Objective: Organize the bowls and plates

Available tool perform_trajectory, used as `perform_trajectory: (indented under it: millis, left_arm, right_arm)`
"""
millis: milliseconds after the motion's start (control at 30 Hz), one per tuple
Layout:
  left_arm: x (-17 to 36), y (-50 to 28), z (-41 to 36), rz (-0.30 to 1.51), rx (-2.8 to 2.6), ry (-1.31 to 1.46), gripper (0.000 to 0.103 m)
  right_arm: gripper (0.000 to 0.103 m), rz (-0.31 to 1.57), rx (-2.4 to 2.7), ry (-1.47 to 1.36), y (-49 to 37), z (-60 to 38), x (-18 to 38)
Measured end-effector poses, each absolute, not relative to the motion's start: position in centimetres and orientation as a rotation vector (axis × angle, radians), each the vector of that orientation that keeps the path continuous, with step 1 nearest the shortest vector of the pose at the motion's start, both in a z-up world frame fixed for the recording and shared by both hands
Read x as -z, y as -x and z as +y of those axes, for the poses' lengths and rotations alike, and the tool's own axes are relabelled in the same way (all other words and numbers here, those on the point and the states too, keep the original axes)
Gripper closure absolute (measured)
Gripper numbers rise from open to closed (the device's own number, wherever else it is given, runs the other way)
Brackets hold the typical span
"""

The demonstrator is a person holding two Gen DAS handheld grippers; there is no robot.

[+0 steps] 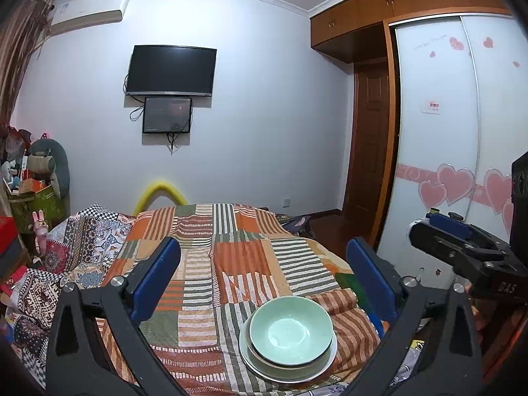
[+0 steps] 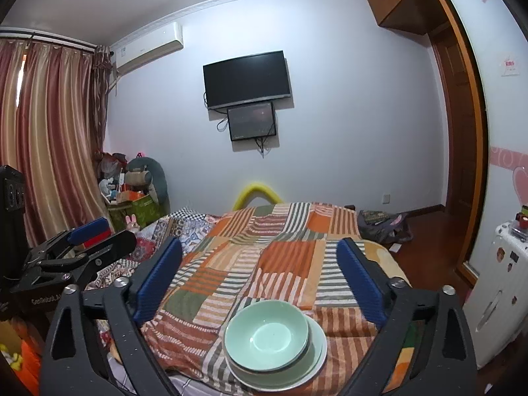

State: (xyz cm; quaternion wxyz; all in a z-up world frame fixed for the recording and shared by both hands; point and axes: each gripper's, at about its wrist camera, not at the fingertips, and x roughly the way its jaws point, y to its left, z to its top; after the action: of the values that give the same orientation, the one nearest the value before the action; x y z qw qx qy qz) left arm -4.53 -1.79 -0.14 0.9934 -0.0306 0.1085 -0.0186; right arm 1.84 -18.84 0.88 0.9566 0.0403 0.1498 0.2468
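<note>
We find both tongs released, the left gripper (image 1: 264,277) and right gripper (image 2: 260,274) empty. The green bowl (image 1: 290,330) sits stacked on plates (image 1: 287,368) near the bed (image 1: 204,231) front edge; we advise a clean withdrawal, stack undisturbed.

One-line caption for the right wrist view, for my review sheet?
Right gripper open above a green bowl stacked on plates on a striped bedspread.

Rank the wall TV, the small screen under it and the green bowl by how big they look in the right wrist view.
1. Wall TV and green bowl: about alike in apparent size; the bowl sits far closer to the camera, so no ranking between them.
2. Small screen: clearly smallest.
</note>
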Motion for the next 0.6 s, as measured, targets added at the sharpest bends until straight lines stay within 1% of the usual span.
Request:
perform_trajectory:
  millis: [600]
  left_arm:
    - [0.9,4.2,-1.5,0.240,0.033,0.077,0.000]
  right_arm:
    - [0.001,0.297,-0.490,-0.079,-0.7,-19.0,-0.6]
